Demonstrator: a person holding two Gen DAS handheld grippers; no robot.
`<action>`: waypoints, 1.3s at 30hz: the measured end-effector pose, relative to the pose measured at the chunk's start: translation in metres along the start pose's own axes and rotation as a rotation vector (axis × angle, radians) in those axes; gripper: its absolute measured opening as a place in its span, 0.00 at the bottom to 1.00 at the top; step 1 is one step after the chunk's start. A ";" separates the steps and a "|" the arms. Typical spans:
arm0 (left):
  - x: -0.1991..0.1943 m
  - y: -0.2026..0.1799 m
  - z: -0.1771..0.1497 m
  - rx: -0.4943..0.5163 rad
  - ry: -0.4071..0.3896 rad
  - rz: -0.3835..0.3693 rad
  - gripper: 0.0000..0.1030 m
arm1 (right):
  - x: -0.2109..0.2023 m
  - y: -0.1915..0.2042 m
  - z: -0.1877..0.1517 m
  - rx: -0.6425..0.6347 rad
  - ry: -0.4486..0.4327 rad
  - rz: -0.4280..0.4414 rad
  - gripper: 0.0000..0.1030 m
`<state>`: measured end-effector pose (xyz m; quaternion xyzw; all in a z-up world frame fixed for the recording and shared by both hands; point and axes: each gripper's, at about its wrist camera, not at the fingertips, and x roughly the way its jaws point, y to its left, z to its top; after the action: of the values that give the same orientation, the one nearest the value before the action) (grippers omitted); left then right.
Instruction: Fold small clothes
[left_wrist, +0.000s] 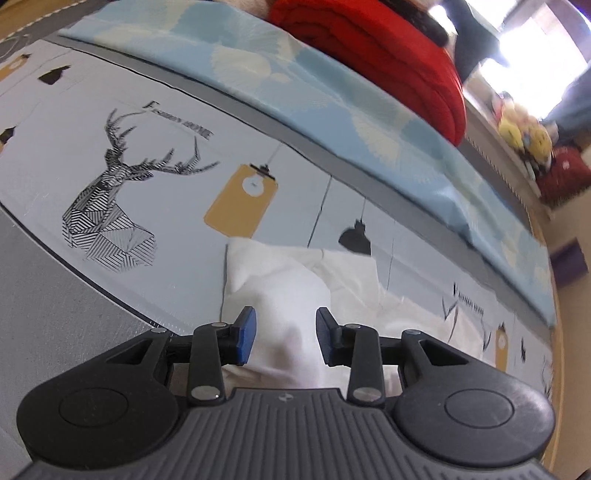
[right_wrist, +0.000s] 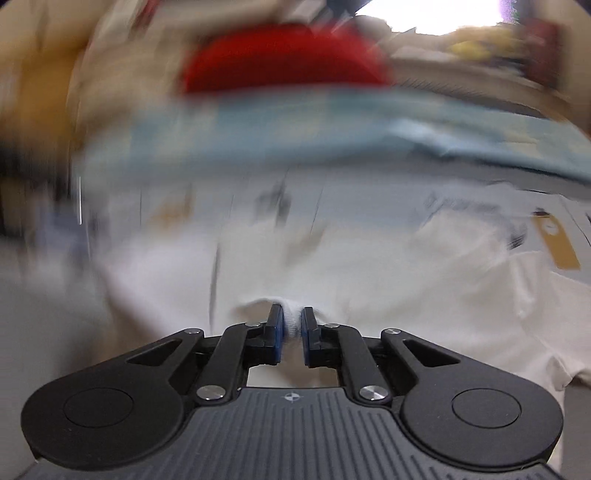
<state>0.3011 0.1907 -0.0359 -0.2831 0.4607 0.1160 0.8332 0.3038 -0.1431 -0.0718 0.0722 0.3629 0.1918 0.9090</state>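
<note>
While my left gripper (left_wrist: 284, 334) hangs at lower centre of its view, jaws apart, the white cloth (left_wrist: 295, 280) bulges up between the blue pads (left_wrist: 246, 334); whether they press it I cannot tell. It lies on a printed sheet (left_wrist: 155, 206), with a red blanket (left_wrist: 388, 55) at upper right.

Through the blurred right view, my right gripper (right_wrist: 292, 325) at lower centre is clamped on a bunched edge of that cloth (right_wrist: 406, 288), which spreads to the right.
</note>
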 end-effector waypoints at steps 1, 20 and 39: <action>0.001 0.000 -0.001 0.003 0.004 0.001 0.37 | -0.011 -0.018 0.008 0.089 -0.062 0.000 0.05; 0.017 -0.017 -0.010 0.052 0.030 0.006 0.40 | 0.017 -0.171 -0.013 0.647 0.165 -0.038 0.43; 0.025 -0.021 -0.013 0.098 0.050 0.015 0.40 | -0.058 -0.173 -0.001 0.675 -0.298 -0.255 0.03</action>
<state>0.3152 0.1639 -0.0547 -0.2415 0.4885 0.0925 0.8334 0.3155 -0.3245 -0.0828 0.3486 0.2755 -0.0656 0.8935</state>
